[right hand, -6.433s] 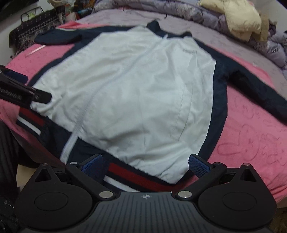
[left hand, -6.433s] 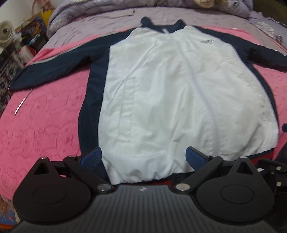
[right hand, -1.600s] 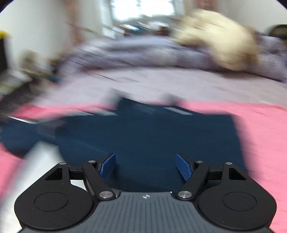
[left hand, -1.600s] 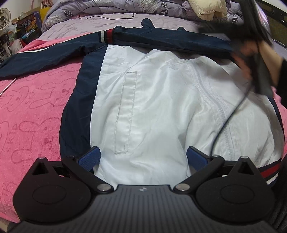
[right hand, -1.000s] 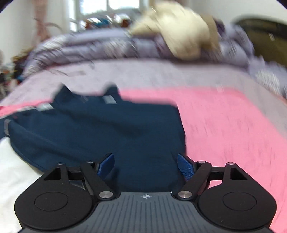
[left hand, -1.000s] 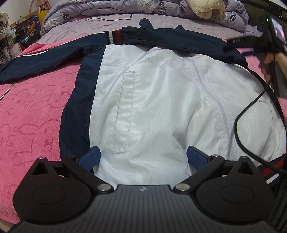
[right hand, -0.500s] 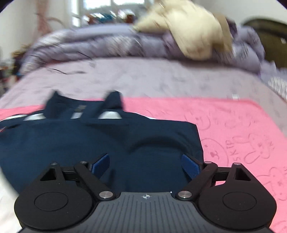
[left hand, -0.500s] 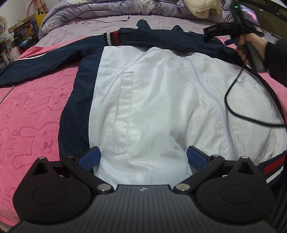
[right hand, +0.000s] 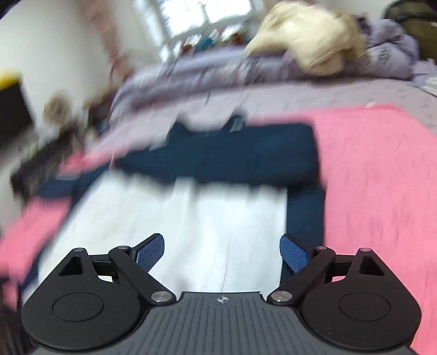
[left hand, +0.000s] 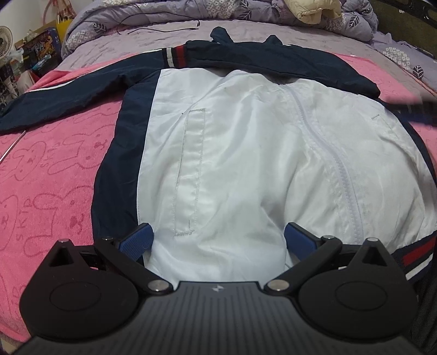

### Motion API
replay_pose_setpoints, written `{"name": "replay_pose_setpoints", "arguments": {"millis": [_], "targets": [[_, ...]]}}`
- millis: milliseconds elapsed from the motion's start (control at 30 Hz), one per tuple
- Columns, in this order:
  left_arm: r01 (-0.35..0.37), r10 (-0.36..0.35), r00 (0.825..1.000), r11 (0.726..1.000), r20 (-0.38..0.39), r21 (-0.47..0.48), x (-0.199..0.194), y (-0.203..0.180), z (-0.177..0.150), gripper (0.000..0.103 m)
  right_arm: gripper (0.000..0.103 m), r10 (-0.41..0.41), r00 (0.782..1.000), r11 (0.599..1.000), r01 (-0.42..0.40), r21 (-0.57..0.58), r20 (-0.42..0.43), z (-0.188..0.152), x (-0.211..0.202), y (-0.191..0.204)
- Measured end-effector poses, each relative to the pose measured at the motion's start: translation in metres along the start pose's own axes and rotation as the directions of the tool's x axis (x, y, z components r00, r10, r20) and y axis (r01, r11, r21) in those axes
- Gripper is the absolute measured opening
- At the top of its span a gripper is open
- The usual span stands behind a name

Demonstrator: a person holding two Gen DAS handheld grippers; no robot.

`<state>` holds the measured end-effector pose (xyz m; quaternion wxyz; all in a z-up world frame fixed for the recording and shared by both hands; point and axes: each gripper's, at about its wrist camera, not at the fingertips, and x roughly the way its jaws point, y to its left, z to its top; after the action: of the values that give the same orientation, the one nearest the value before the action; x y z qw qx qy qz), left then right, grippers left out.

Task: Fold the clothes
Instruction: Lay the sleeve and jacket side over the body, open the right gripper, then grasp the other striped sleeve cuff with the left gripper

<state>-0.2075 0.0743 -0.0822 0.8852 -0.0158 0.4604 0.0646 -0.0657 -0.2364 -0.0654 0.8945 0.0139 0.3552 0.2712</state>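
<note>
**One jacket spread on the bed, both grippers released above it**

A pink towelling blanket printed with rabbit outlines (left hand: 49, 174) covers the near part of the bed, and a pale purple quilted bedspread (left hand: 153, 35) lies beyond it. A thin black cable (left hand: 164, 28) trails across that bedspread. At the far edge a cream puffy garment (left hand: 311, 11) sits on a bunched purple leaf-print duvet (left hand: 355, 19). Left of the bed are a small white fan (left hand: 5, 41) and a clutter of boxes, too small to identify. A dark blurred shape enters the left wrist view from the right edge, over the jacket's side; what it is cannot be told.

The white-fronted, navy-sided zip-up jacket (left hand: 245, 163) lies flat and front-up on the pink blanket, collar away from the cameras, with a white zip running down its middle and one stitched pocket outline visible. One navy sleeve with a red, white and navy striped cuff (left hand: 174, 56) is folded across the chest below the collar; the other stretches out to the left over the blanket. A matching striped hem band shows at lower right.

There is one jacket and two grippers. The left gripper (left hand: 218, 237) hovers over the hem, its blue pads (left hand: 136, 240) spread apart and holding nothing. The right gripper (right hand: 221, 254), in a heavily motion-blurred view, is over the white front (right hand: 191, 218), its jaws likewise wide and empty.
</note>
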Motion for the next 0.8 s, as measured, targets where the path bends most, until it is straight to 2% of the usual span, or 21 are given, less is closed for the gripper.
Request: {"name": "replay_pose_setpoints", "arguments": {"millis": [100,200,300,467,667,800], "targets": [[-0.003,0.003,1.0,1.0,0.001,-0.007,-0.002,0.0,-0.001,0.103,0.094,-0.096,0.995,0.977,0.087,-0.197,-0.041,-0.042,-0.017,0.023],[-0.01,0.01,1.0,1.0,0.002,-0.015,-0.005,0.0,-0.003,0.103,0.093,-0.11,0.991,0.981,0.095,-0.172,-0.082,-0.047,-0.04,0.022],[-0.021,0.021,1.0,1.0,0.0,-0.018,-0.005,-0.001,-0.004,0.103,0.092,-0.168,0.98,0.975,0.149,-0.163,-0.108,-0.049,-0.057,0.029],[-0.057,0.057,0.997,0.998,-0.055,-0.008,-0.013,-0.012,0.009,0.103,0.092,-0.112,0.989,0.973,0.09,-0.214,-0.092,-0.058,-0.071,0.069],[-0.054,0.054,0.999,0.998,-0.005,0.038,-0.033,-0.025,0.014,0.103,0.094,-0.058,0.996,0.971,0.04,-0.235,-0.072,-0.054,-0.059,0.102],[-0.042,0.042,0.999,0.999,0.0,0.003,-0.037,-0.015,0.014,0.103,0.094,-0.057,0.995,0.974,0.039,-0.224,-0.077,-0.055,-0.055,0.103]]}}
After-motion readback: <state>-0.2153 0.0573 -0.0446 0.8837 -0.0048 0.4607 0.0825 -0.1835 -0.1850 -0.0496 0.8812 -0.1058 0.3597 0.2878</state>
